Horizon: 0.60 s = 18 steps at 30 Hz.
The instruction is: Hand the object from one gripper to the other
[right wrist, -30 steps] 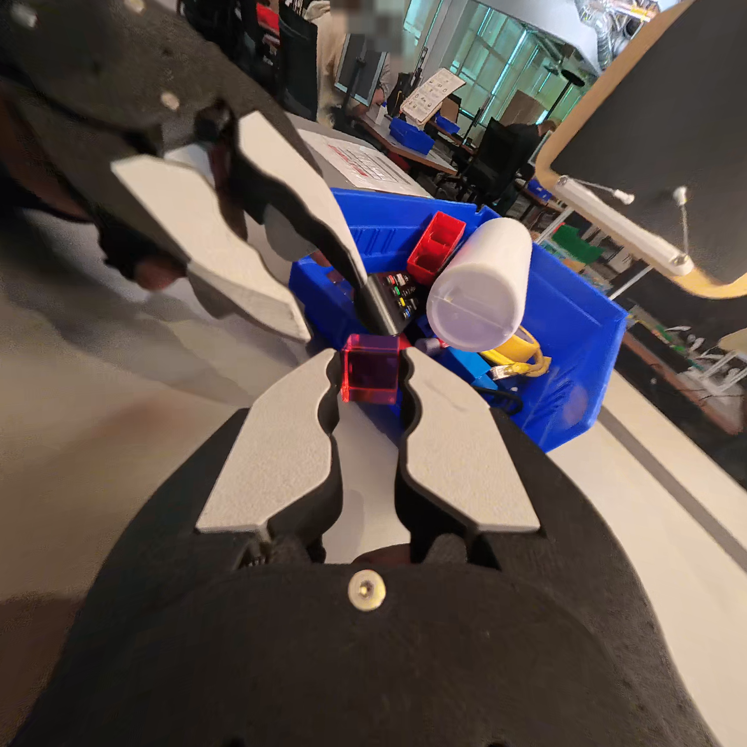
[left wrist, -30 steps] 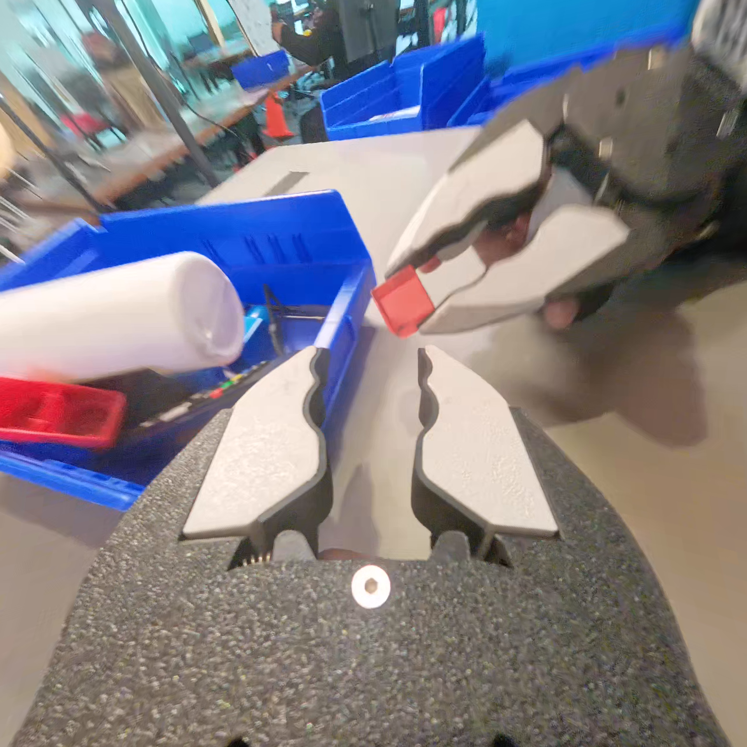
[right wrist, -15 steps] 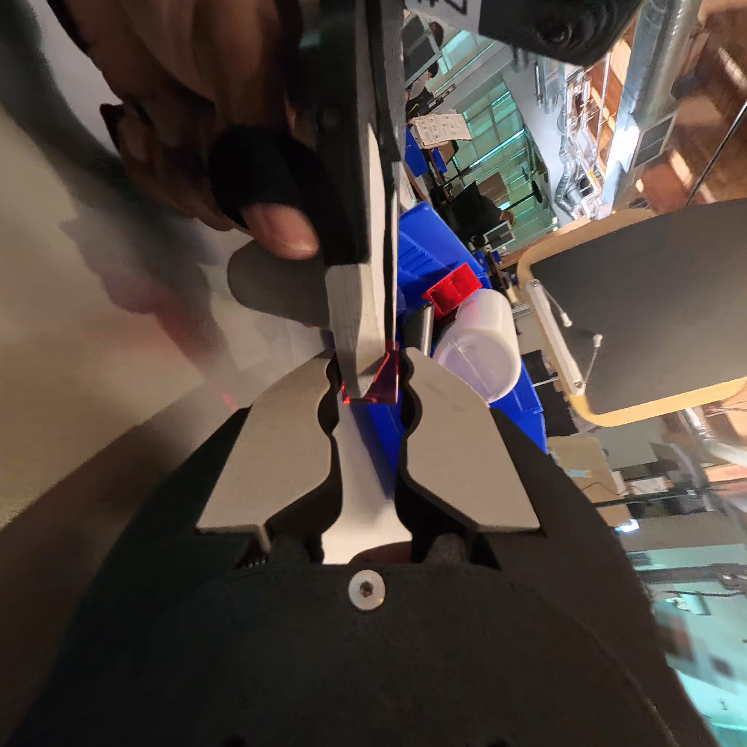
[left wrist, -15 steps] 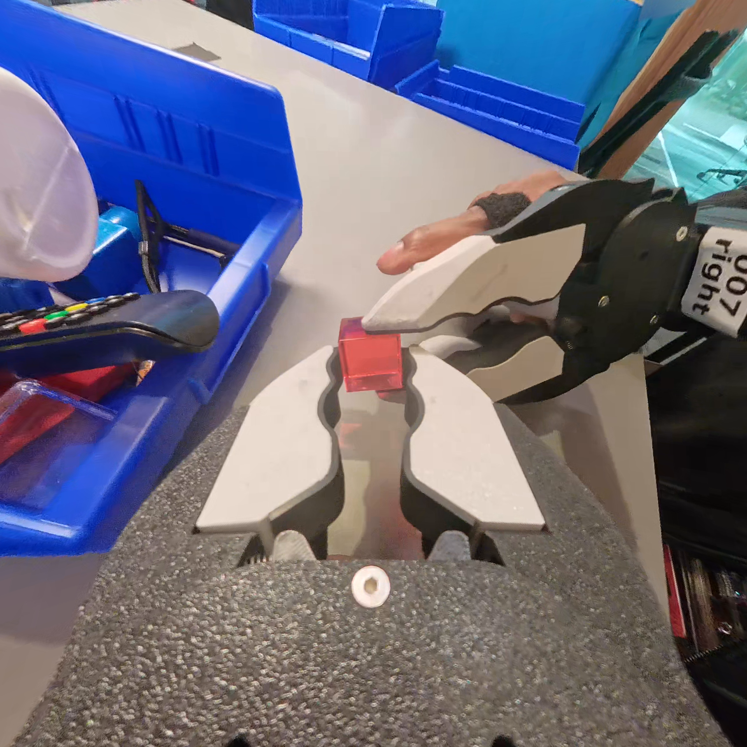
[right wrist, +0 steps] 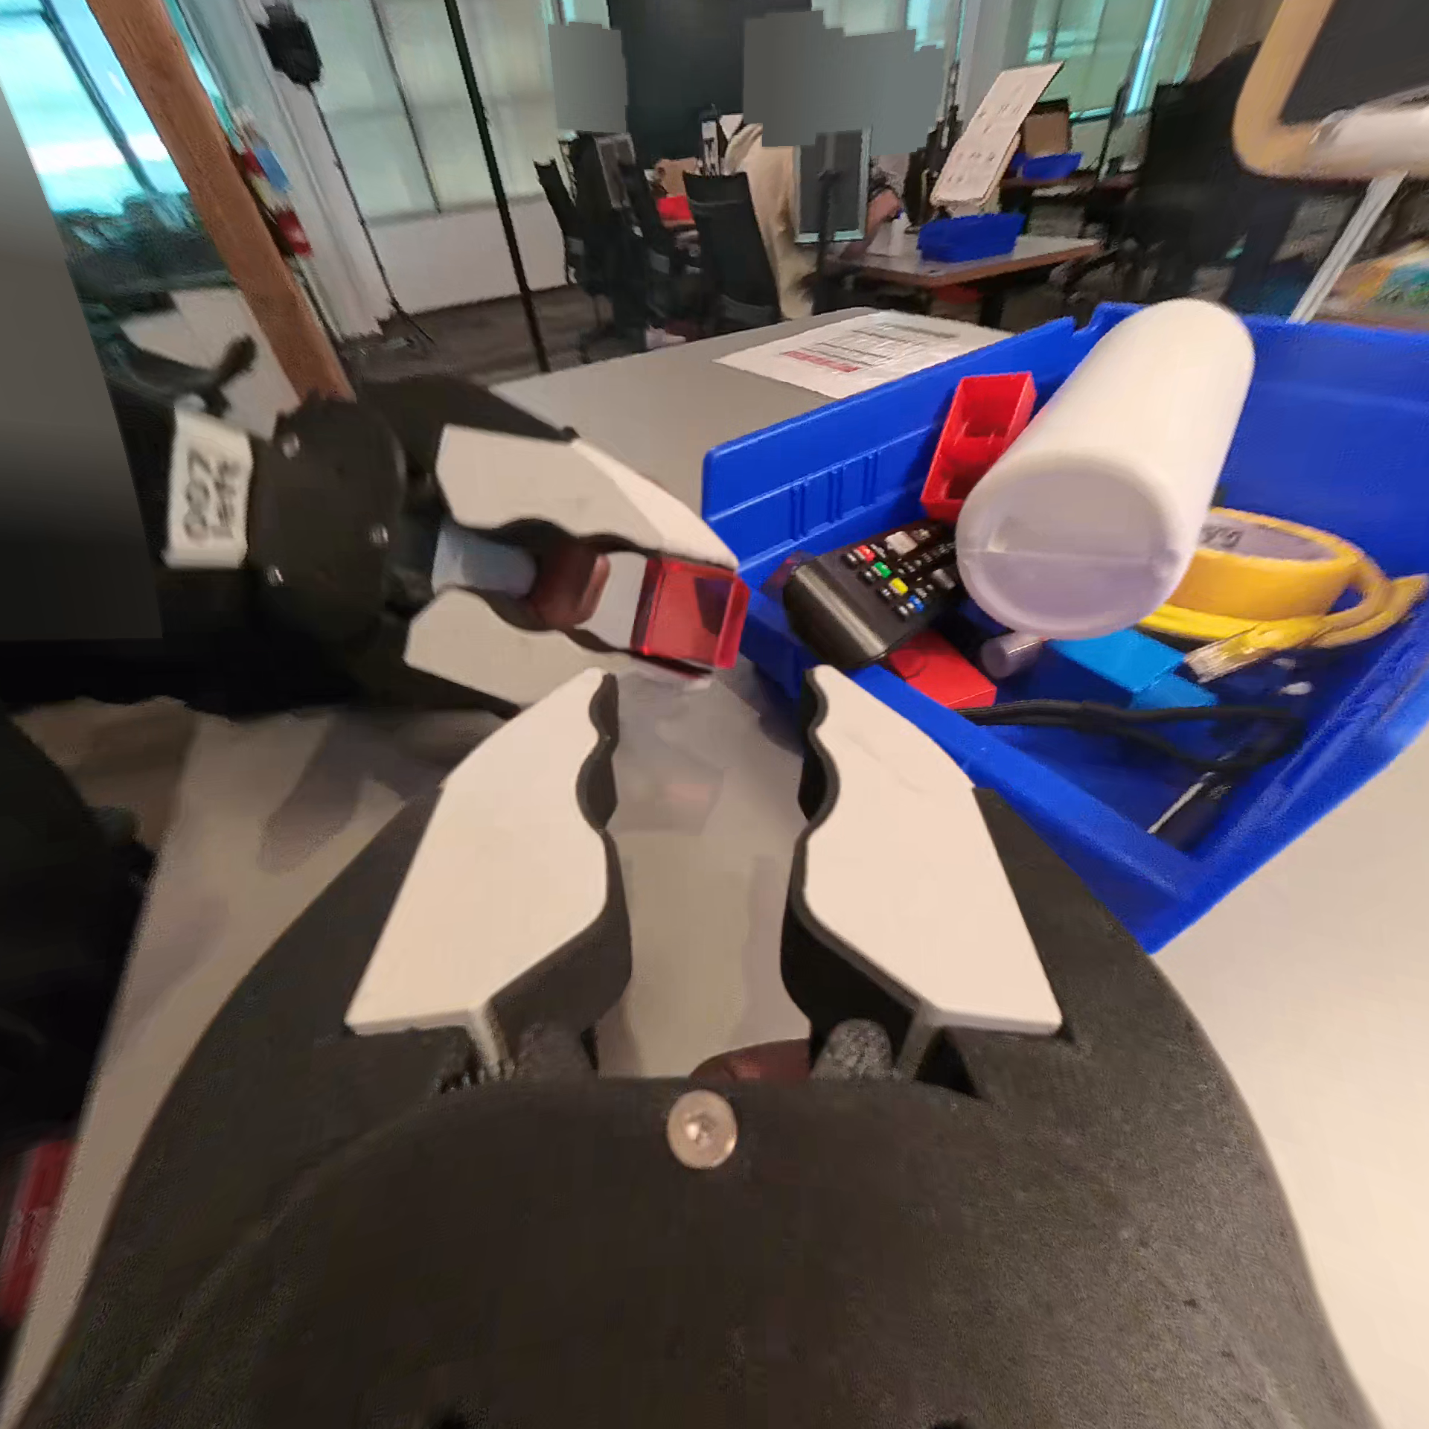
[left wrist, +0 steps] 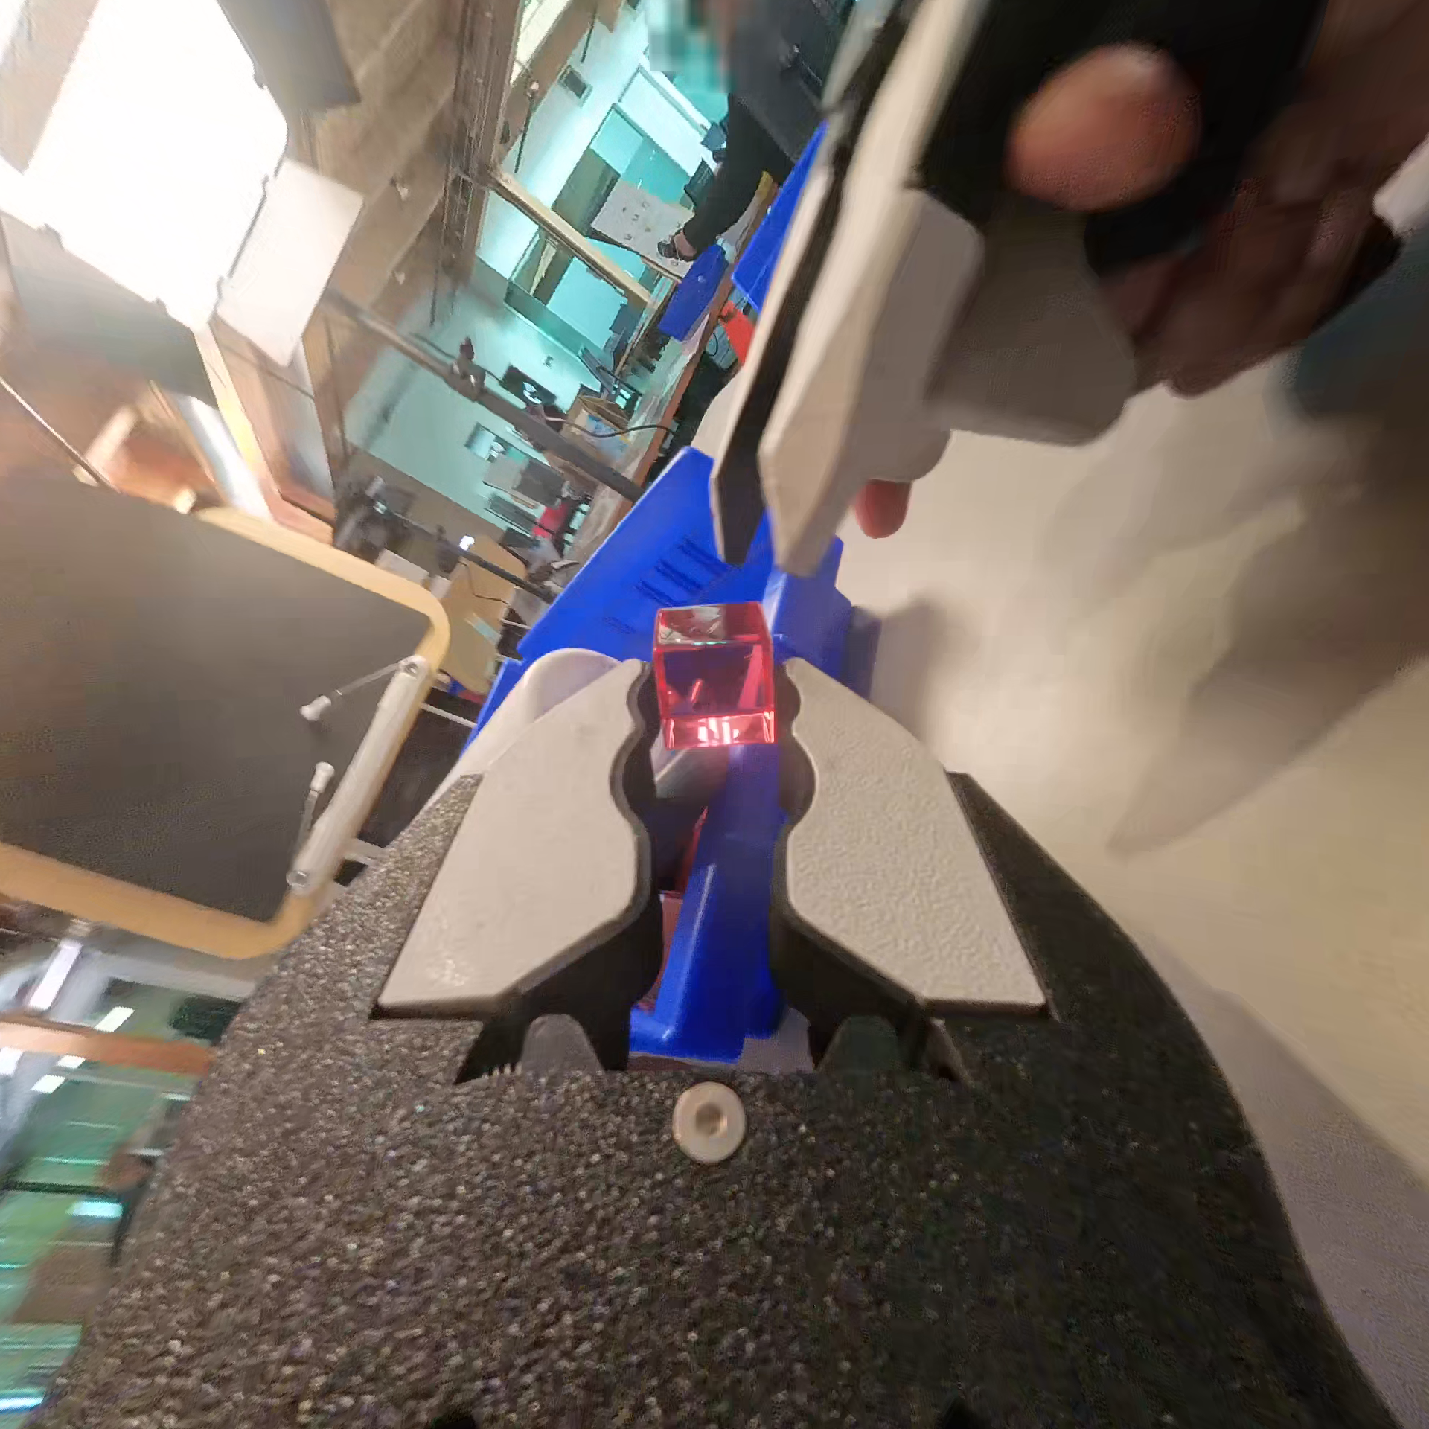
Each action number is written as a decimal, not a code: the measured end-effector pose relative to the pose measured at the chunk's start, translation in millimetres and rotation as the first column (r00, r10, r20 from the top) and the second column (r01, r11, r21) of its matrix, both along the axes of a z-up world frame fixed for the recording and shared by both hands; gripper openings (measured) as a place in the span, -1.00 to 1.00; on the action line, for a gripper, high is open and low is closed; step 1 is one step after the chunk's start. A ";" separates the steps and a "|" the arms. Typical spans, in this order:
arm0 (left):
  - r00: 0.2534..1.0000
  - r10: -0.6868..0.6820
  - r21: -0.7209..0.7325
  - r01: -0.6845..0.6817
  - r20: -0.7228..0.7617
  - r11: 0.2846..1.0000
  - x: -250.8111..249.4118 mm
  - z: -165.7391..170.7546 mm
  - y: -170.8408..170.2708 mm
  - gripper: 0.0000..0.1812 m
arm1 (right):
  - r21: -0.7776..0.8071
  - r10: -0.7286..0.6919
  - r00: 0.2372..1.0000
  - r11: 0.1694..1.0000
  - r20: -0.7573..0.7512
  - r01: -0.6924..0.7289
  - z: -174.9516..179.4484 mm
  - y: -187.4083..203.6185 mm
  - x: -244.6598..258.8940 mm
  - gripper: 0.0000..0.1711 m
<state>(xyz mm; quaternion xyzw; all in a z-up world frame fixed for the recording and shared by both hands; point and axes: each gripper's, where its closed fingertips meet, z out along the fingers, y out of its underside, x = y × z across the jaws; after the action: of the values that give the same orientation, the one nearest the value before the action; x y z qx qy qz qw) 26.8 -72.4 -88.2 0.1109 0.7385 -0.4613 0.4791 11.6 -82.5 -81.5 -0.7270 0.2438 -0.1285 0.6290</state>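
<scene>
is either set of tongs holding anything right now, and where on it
The left tongs pinch the red cube at the fingertips, across two opposite side faces. The right tongs are open and empty.

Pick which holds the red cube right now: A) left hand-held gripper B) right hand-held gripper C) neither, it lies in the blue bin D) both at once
A: the red cube is pinched at the tips of the left hand-held gripper, while the right hand-held gripper is open and empty with the cube just beyond its tips.
</scene>
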 end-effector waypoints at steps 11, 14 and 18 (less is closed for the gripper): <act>0.996 -0.071 0.091 0.066 0.052 0.994 -19.2 -17.5 -14.4 -0.69 | -0.095 0.035 0.998 0.995 -0.048 -0.040 -22.2 14.4 -7.1 -0.66; 0.987 -0.125 -0.049 0.121 -0.100 0.991 -20.4 -7.1 -13.2 -0.49 | -0.020 0.057 0.991 0.998 -0.124 -0.060 -19.9 11.6 -5.7 -0.67; 0.906 -0.286 -0.261 0.208 -0.311 0.943 -26.3 8.9 -11.1 -0.32 | 0.263 0.217 0.917 0.956 -0.335 -0.130 -5.6 10.0 -10.7 -0.68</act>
<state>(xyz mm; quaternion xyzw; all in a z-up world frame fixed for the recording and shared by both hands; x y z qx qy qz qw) 0.6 -83.5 -79.3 0.0675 0.7346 -0.6101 0.2889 0.9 -72.5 -87.1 -0.6773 0.3026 0.0933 0.6641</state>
